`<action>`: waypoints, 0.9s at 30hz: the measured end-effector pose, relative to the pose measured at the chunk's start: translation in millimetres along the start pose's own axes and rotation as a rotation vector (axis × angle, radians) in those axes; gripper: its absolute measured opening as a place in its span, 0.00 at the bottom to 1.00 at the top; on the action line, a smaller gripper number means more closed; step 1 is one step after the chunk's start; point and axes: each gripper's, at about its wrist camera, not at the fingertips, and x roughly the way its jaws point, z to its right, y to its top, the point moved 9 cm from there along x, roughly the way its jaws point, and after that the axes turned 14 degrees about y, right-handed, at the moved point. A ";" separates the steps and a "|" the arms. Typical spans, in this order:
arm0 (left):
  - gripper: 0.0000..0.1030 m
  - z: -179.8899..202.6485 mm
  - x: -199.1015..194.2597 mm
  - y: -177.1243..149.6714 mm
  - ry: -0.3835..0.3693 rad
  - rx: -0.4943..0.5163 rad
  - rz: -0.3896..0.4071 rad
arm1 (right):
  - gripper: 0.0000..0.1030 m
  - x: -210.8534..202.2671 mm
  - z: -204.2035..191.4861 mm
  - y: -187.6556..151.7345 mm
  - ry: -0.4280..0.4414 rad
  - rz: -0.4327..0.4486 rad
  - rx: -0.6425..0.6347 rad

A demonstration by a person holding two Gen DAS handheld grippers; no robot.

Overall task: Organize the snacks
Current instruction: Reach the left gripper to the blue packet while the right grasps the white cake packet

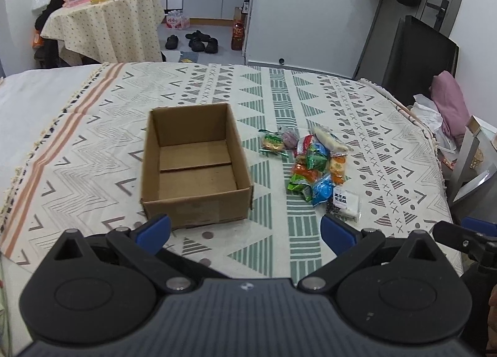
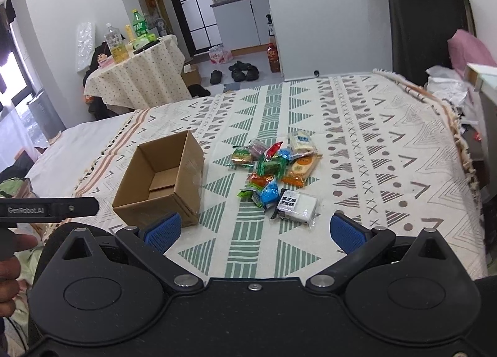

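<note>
An open, empty cardboard box (image 1: 195, 167) sits on the patterned cloth (image 1: 273, 226); it also shows in the right wrist view (image 2: 161, 176). To its right lies a pile of several wrapped snacks (image 1: 313, 167), also in the right wrist view (image 2: 276, 173). The nearest is a white and black packet (image 1: 346, 203), also in the right wrist view (image 2: 296, 205). My left gripper (image 1: 245, 231) is open and empty, above the cloth in front of the box. My right gripper (image 2: 254, 231) is open and empty, just short of the white packet.
The cloth covers a bed whose right edge carries fringe (image 2: 459, 136). Pink fabric and papers (image 1: 447, 108) lie off the right side. A small covered table with bottles (image 1: 105, 21) and shoes on the floor (image 1: 198, 41) stand beyond the far edge.
</note>
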 end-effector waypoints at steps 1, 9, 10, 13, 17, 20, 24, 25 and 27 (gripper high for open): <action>0.99 3.4 3.0 1.5 -0.004 0.002 -0.001 | 1.00 1.7 3.0 0.1 0.002 -0.002 0.008; 0.98 29.1 26.5 11.8 -0.037 -0.005 -0.015 | 1.00 20.9 27.5 5.9 0.019 -0.028 0.058; 0.97 31.5 29.6 13.0 -0.042 -0.009 -0.018 | 1.00 23.8 30.7 6.9 0.021 -0.029 0.064; 0.97 38.1 36.2 17.5 -0.047 -0.024 -0.007 | 1.00 32.5 39.8 10.2 0.025 -0.037 0.079; 0.97 49.1 45.8 21.1 -0.056 -0.032 -0.010 | 1.00 44.5 49.0 13.2 0.035 -0.047 0.094; 0.95 58.3 56.4 22.2 -0.051 -0.031 -0.023 | 1.00 54.1 56.4 14.7 0.041 -0.058 0.115; 0.92 67.7 71.3 23.8 -0.048 -0.044 -0.047 | 0.99 65.2 65.1 14.8 0.044 -0.073 0.137; 0.91 69.6 74.5 24.2 -0.046 -0.048 -0.051 | 0.99 67.4 66.8 15.4 0.044 -0.076 0.141; 0.90 74.4 80.2 25.2 -0.044 -0.052 -0.058 | 0.99 71.6 70.6 16.8 0.043 -0.078 0.148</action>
